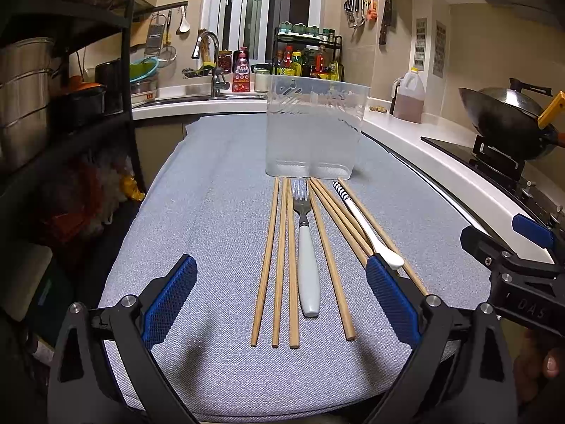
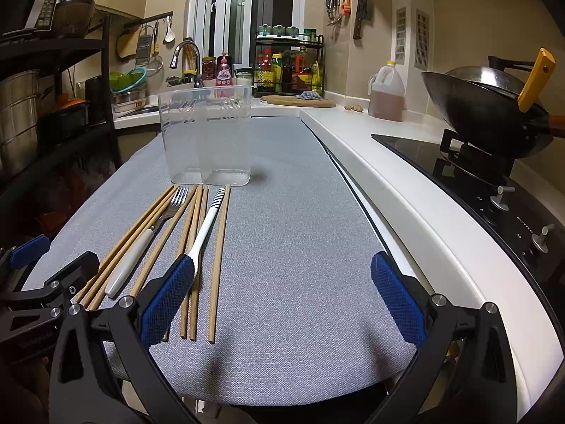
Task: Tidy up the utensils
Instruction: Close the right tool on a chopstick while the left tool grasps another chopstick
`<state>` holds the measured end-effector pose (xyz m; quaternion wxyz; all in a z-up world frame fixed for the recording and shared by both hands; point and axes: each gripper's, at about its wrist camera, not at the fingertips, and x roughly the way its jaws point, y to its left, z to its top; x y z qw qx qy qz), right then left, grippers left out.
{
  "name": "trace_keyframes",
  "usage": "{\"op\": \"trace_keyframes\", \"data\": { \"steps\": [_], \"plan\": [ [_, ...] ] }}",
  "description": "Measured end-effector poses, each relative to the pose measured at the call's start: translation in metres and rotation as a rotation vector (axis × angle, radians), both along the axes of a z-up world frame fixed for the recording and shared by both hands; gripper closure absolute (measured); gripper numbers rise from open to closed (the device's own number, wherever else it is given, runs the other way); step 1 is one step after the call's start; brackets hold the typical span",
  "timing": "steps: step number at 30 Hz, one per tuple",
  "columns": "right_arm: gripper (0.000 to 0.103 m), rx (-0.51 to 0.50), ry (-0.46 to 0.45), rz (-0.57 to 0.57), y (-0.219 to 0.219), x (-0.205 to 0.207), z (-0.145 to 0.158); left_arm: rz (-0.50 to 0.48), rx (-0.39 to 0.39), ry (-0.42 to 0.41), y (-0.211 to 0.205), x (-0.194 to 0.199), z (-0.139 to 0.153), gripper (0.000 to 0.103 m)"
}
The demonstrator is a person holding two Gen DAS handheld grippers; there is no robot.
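Left wrist view: left tool (image 1: 280,296) open, empty, above the grey tabletop (image 1: 197,212). Chopsticks (image 1: 280,265), fork (image 1: 308,247) and white spoon (image 1: 367,229) lie side by side just ahead of it; clear holder (image 1: 312,130) stands upright beyond them. Right wrist view: right tool (image 2: 282,296) open, empty, utensils ahead to its left.

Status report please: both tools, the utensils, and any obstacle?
Left tool open, empty. Right tool open, empty. Chopsticks, fork, spoon flat on mat; holder empty. No obstacle.
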<state>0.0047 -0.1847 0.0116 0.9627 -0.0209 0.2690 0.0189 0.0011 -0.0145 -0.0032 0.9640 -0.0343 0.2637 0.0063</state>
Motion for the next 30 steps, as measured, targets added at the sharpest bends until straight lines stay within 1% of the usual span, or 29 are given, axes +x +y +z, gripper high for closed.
{"op": "trace_keyframes", "data": {
  "steps": [18, 21, 22, 23, 24, 26, 28, 30],
  "plan": [
    [0.005, -0.001, -0.004, 0.0, 0.0, 0.0, 0.002, -0.003, 0.004, -0.001, 0.0, 0.0, -0.001, 0.01],
    [0.005, -0.023, -0.01, -0.006, 0.0, 0.0, 0.002, 0.004, 0.011, -0.001, 0.001, -0.001, -0.002, 0.011],
    [0.005, -0.021, -0.01, -0.003, 0.0, 0.0, 0.002, 0.013, 0.018, -0.001, 0.001, 0.0, -0.002, 0.012],
    [0.007, -0.02, -0.008, -0.003, 0.0, 0.0, 0.001, 0.025, 0.026, -0.003, 0.001, 0.001, -0.003, 0.012],
    [0.012, -0.02, -0.006, -0.003, 0.0, 0.0, 0.001, 0.039, 0.029, -0.005, 0.002, 0.001, -0.004, 0.013],
    [0.013, -0.013, 0.004, 0.002, 0.0, 0.002, -0.001, 0.048, 0.013, 0.002, 0.005, 0.002, -0.006, 0.021],
    [0.017, 0.007, 0.021, 0.015, -0.001, 0.005, -0.003, 0.066, -0.012, 0.025, 0.011, 0.005, -0.009, 0.025],
    [0.023, 0.055, 0.071, 0.049, -0.002, 0.01, -0.008, 0.094, -0.016, 0.046, 0.016, 0.007, -0.012, 0.032]
  ]
}}
